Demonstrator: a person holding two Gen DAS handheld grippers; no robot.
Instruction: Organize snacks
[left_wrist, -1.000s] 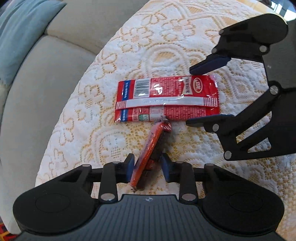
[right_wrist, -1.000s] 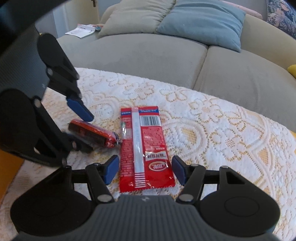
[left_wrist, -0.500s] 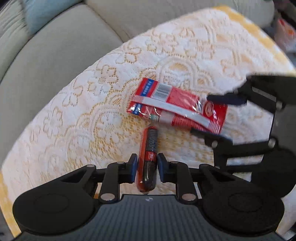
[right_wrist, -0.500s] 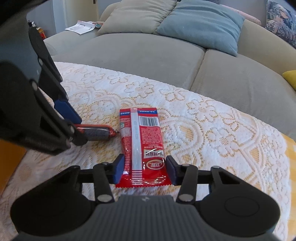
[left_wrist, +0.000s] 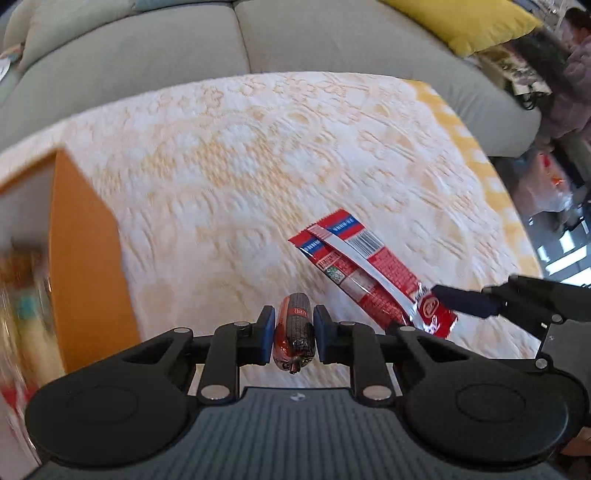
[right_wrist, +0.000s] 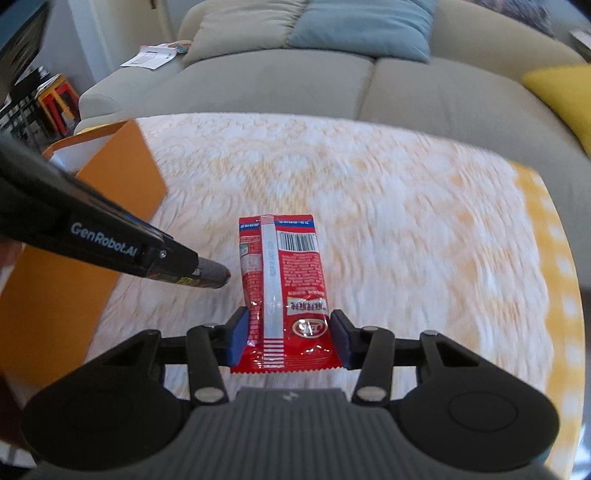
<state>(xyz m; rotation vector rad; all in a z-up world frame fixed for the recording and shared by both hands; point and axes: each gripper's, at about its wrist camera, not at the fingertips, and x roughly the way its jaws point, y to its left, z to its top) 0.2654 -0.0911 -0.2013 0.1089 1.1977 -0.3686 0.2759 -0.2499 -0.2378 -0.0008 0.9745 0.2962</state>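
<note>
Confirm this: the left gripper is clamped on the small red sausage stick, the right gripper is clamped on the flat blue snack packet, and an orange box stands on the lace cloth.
Wrong on the colour. The flat snack packet in the right gripper is red, as the right wrist view shows. The rest holds: the left gripper clamps the small red sausage stick, and the orange box stands on the lace cloth.

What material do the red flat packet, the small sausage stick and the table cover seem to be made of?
Red flat packet: glossy plastic film, probably; it shows glare, wrinkles and a serrated seal edge.
Sausage stick: shiny plastic casing, crimped at the end.
Table cover: white lace-like fabric, matte; blur hides the weave.
</note>
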